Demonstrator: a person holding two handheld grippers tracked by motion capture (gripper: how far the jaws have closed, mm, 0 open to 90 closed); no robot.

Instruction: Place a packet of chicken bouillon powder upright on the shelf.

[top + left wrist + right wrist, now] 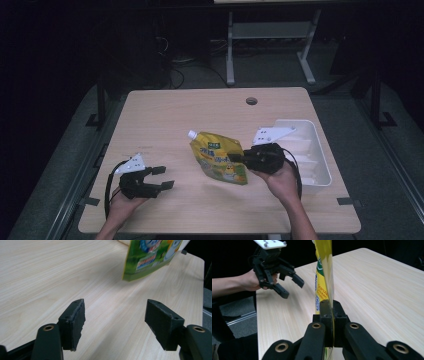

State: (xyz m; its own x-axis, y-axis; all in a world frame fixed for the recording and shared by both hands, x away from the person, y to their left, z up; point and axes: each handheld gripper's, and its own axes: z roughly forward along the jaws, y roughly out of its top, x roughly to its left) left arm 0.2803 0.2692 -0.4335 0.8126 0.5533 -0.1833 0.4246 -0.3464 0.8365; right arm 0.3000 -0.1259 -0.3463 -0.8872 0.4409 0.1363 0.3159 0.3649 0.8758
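Observation:
A yellow-green spouted pouch point(217, 157) with a white cap hangs tilted just above the wooden table point(165, 115). My right gripper point(234, 158) is shut on the pouch's right edge. In the right gripper view the jaws point(330, 308) pinch the thin edge of the pouch point(324, 272), which rises straight up from them. My left gripper point(164, 177) rests low at the table's front left, open, with nothing between its fingers. In the left gripper view the two pads stand wide apart point(115, 312) over bare wood, and the pouch's bottom corner point(150, 257) hangs farther off. The left gripper point(292, 286) also appears in the right gripper view.
A white plastic tray point(320, 165) stands at the table's right edge, just behind my right hand. A round cable hole point(251, 101) sits near the far edge. Dark floor and a white desk frame point(270, 45) lie beyond the table.

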